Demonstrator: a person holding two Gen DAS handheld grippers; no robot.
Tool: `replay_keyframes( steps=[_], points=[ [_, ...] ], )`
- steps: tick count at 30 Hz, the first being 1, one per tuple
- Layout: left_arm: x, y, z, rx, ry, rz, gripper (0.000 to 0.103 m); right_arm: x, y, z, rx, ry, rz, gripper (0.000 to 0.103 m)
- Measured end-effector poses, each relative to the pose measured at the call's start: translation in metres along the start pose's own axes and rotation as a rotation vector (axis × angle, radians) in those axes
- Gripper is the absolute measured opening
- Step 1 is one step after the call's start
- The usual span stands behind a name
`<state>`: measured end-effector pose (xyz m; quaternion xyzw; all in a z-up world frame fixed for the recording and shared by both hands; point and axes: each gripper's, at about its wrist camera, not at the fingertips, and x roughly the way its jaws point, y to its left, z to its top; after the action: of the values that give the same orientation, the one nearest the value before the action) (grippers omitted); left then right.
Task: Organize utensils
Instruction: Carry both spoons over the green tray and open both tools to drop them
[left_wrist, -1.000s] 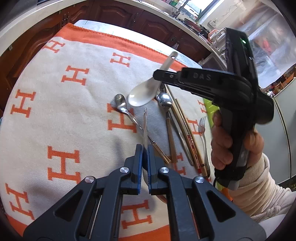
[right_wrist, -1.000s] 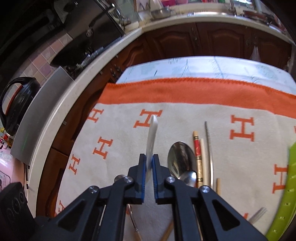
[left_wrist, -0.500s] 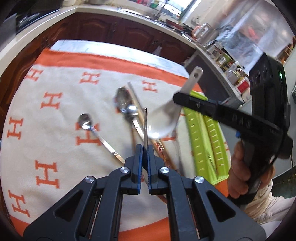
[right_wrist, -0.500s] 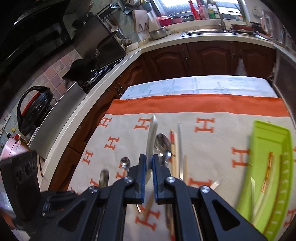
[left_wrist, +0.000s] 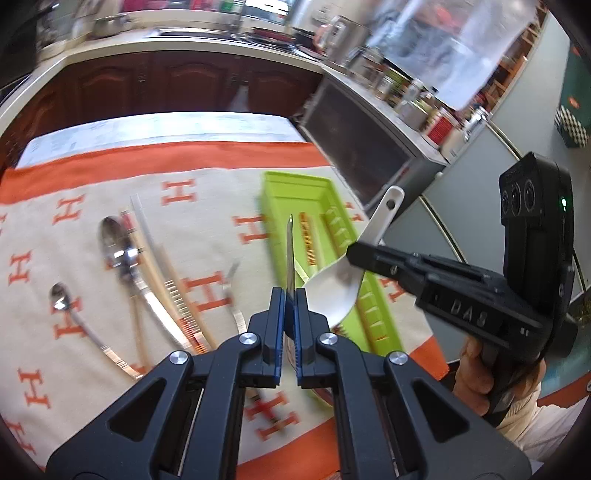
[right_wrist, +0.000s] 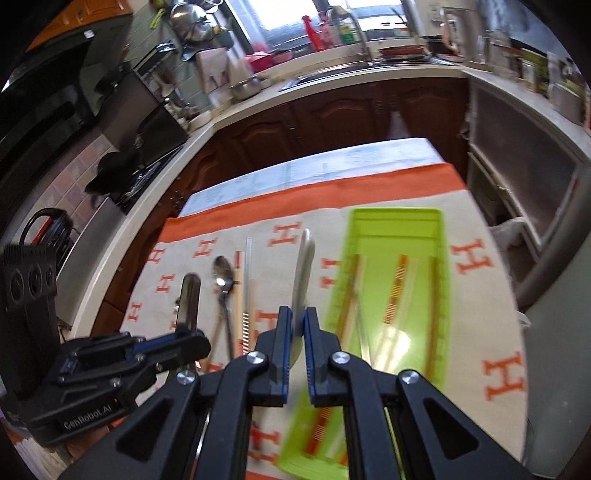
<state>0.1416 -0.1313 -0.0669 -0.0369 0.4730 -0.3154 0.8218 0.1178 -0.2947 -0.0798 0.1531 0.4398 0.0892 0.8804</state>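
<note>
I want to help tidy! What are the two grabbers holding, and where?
Left gripper pinches a thin metal utensil near its lower end. Right gripper pinches the white ceramic soup spoon at its bowl.

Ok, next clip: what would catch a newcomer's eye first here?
Probably the lime-green tray on the right of the orange-and-cream cloth, with chopsticks already inside. Next, both grippers carry something above it: the right gripper is shut on a white spoon, the left gripper on a thin metal utensil. More cutlery lies on the cloth, left of the tray.
</note>
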Motion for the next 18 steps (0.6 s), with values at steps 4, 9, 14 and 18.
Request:
replay_keyframes(
  steps=[4,9,14,18],
  points=[
    [0.02,-0.027,0.011,0.039,0.016,-0.011,0.002,-0.011,-0.022,-0.006,0.014,-0.003,-0.034,0.006],
    [0.048,-0.044,0.022,0.068,0.038,-0.014,0.002,-0.015,-0.042,-0.011,0.021,0.001,-0.054,0.006],
    [0.076,-0.043,0.029,0.085,0.056,-0.018,0.002,-0.013,-0.056,-0.016,0.036,0.022,-0.068,0.006],
    [0.097,-0.032,0.033,0.075,0.085,0.001,0.002,-0.006,-0.063,-0.021,0.03,0.053,-0.066,0.006]
  ],
)
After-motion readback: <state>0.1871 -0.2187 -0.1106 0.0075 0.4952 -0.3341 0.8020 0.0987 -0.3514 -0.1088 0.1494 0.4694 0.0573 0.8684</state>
